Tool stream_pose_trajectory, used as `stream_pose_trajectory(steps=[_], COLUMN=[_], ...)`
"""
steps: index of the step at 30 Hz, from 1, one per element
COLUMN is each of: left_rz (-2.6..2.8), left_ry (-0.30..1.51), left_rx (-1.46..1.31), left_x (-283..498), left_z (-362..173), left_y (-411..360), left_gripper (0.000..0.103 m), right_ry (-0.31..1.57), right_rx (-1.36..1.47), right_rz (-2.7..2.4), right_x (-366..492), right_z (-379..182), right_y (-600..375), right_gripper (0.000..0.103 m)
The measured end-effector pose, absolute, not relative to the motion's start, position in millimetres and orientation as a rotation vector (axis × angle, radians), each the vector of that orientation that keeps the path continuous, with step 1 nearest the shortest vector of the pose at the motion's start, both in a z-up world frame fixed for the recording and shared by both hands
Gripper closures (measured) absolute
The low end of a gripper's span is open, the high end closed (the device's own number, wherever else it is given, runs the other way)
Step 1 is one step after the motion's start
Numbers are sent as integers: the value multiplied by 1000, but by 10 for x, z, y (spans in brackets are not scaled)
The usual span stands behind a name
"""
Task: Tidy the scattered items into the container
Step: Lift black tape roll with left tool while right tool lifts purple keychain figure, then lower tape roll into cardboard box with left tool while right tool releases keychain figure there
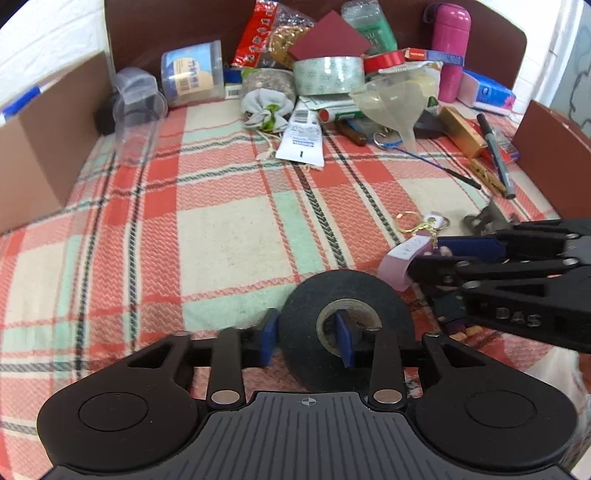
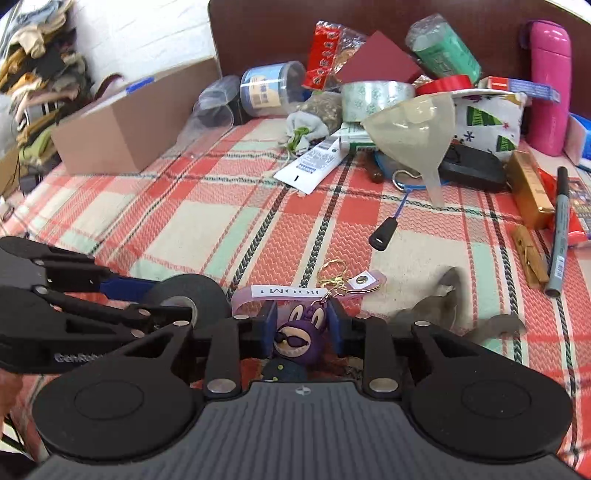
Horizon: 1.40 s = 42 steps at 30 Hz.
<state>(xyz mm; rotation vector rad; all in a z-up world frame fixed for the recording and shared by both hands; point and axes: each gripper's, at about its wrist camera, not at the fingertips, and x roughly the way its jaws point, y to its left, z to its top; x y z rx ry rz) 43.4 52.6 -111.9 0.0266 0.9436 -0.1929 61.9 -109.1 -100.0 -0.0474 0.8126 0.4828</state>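
Plaid cloth (image 1: 229, 229) under left-gripped black tape roll (image 1: 345, 295), right-gripped purple keychain (image 2: 299, 338)

The left gripper (image 1: 308, 341) was seen closed on a black tape roll (image 1: 345, 325), with one blue pad inside the core and the other against the outer wall, the roll standing on edge over the plaid cloth (image 1: 207, 229). The right gripper (image 1: 424, 258) was recorded entering from the right, beside a pink tag (image 1: 400, 267) with a gold keyring (image 1: 408, 220). Cluttered items, including a clear funnel (image 1: 397, 103) and a pink bottle (image 1: 450, 48), were noted along the far brown wall (image 1: 166, 26).
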Motion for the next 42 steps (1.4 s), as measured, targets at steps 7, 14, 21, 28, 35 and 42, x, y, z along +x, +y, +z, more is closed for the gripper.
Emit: stream_pose_trajectory(steps=[7,14,21,28,35,42], left_rz=[-148,-68,-2,39,78,144], left_ry=[938,860,810,773,733,693], left_rx=[-67,-112,-154,-160,-165,-178], left_x=[354,192,83,89,110,243], left_z=[-1025,-748,-539,-327,-103,160], left_y=[740,1043,1352,1566,1783,2138], left_gripper=[76,76,76,76,76,76], right_ry=[763,727,694,616,546,493], right_rx=[-23,-11,-10,-27,-103,-150], right_rz=[517,566,615,688,785,921], right_x=[463,449,447,548,633,785], right_z=[-761,-595,-437,-93,221,562], right_y=[-1164,-1064,-957,-784,-390,148], right_gripper=[85,95,95,95,95,95])
